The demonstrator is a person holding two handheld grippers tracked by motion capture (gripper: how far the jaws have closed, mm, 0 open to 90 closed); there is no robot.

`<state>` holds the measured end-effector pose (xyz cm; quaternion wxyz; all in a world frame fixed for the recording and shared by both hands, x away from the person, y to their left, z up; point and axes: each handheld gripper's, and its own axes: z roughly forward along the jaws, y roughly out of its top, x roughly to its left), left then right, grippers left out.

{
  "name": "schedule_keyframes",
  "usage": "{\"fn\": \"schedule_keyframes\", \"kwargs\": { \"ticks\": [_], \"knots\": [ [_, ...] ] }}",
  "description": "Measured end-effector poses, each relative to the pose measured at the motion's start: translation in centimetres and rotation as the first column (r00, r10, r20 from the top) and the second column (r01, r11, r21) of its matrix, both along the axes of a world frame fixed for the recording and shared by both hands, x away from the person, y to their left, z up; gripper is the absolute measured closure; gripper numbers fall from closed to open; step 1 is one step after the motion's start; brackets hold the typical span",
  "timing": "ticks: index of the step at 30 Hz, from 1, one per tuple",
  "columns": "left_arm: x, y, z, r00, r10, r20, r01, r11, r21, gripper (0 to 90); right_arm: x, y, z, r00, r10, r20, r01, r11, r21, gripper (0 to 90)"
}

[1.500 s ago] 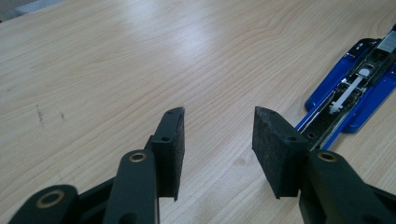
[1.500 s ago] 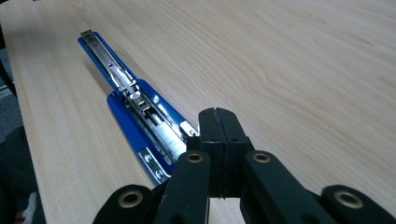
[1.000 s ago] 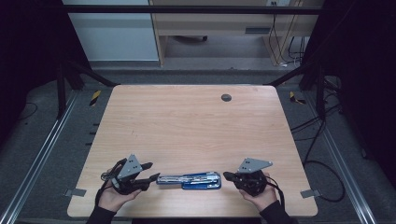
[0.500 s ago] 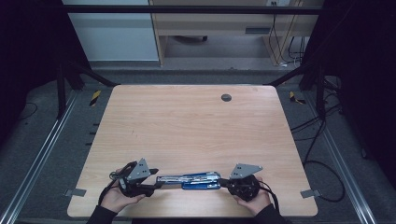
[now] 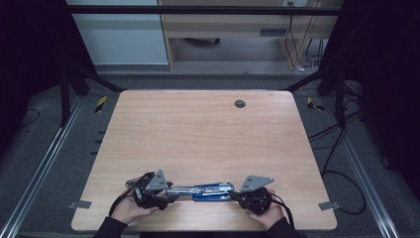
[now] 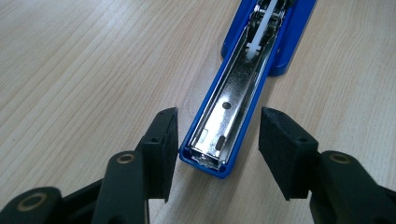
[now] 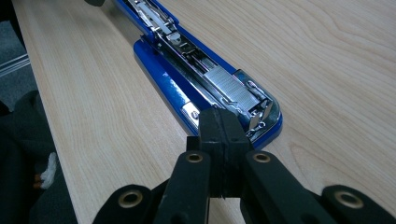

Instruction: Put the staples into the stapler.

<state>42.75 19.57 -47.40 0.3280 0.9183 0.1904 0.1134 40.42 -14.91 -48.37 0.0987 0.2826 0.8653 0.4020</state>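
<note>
- The wooden tabletop [image 5: 208, 139] is the largest thing here, light in colour, with a small round dark grommet [image 5: 240, 103] near its far edge.
- A blue stapler [image 5: 200, 190] lies on the tabletop close to the near edge, between the two grippers. It is opened out flat, so the metal staple channel and the blue base make one long line from left to right in the high view.
- In the left gripper view the end of the stapler [image 6: 229, 126] points toward the camera; the shiny metal tray sits inside the blue shell and a white plastic part shows farther up.
- In the right gripper view the other end of the stapler [image 7: 205, 88] shows a row of staples in the metal channel, resting on the blue base.
- The left gripper [image 5: 166, 193] is held by the person's left hand [image 5: 130, 208] at the left end of the stapler. Its jaws stand apart, one on each side of the stapler tip. The left pad [image 6: 163, 149] is just beside the blue edge, the right pad is clearly apart from it, so nothing is squeezed.
- The right gripper [image 5: 236, 196] is held by the right hand [image 5: 262, 213] at the right end. Its jaws are pressed fully together with nothing between them, and the tips [image 7: 219, 123] are at the end of the stapler; whether they touch it I cannot tell.
</note>
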Motion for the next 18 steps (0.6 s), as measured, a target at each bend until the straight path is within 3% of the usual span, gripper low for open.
{"fn": "schedule_keyframes", "kwargs": {
  "ticks": [5, 12, 18],
  "knots": [
    [0.32, 0.01, -0.08, 0.9999, -0.015, -0.007, 0.015, 0.9999, 0.0, 49.8, 0.13, 0.3, -0.3, 1.0, 0.004, -0.002, -0.004, 1.0, -0.004, 90.0],
    [0.52, -0.26, -0.27, 0.9991, -0.042, -0.01, 0.042, 0.9983, 0.039, 52.5, 0.23, 0.62, -0.43, 0.9999, 0.009, 0.005, -0.009, 0.9999, -0.007, 90.0],
    [0.85, -0.39, -0.33, 0.998, -0.06, -0.019, 0.061, 0.9975, 0.037, 53.0, 0.39, 0.64, -0.58, 1.0, 0.002, -0.002, -0.002, 1.0, -0.003, 90.0]
  ]
}}
